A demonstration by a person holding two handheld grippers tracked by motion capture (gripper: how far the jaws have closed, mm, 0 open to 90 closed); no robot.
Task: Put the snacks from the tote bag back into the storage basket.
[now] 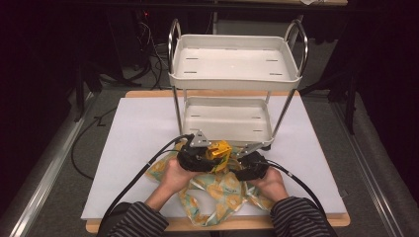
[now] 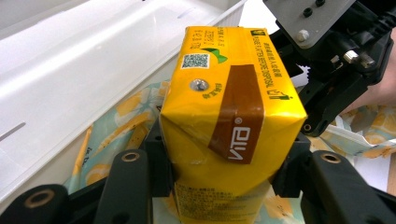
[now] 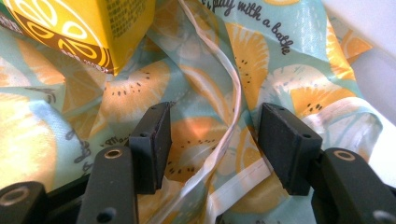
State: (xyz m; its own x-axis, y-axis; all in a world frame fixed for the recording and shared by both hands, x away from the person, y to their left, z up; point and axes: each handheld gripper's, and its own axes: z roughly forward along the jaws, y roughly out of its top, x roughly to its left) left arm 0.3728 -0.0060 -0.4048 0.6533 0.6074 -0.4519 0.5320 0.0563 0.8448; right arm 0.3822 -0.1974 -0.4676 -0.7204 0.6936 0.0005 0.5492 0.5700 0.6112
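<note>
yellow carton sits clamped between the pads of the left hand-held gripper, jaws about half spread on its lower sides, its taped top pointing away from the hand. the grip is low on a smooth box, so i judge it could tip or slide out if it is swung fast. just beyond it lies the lemon-print bag, whose loose fabric could snag a corner of the carton. the right hand-held gripper stands open over the bag, a pale strap running between its pads, nothing pinched yet; closing there might catch only the strap. farther off stands the white cart on the table.
</note>
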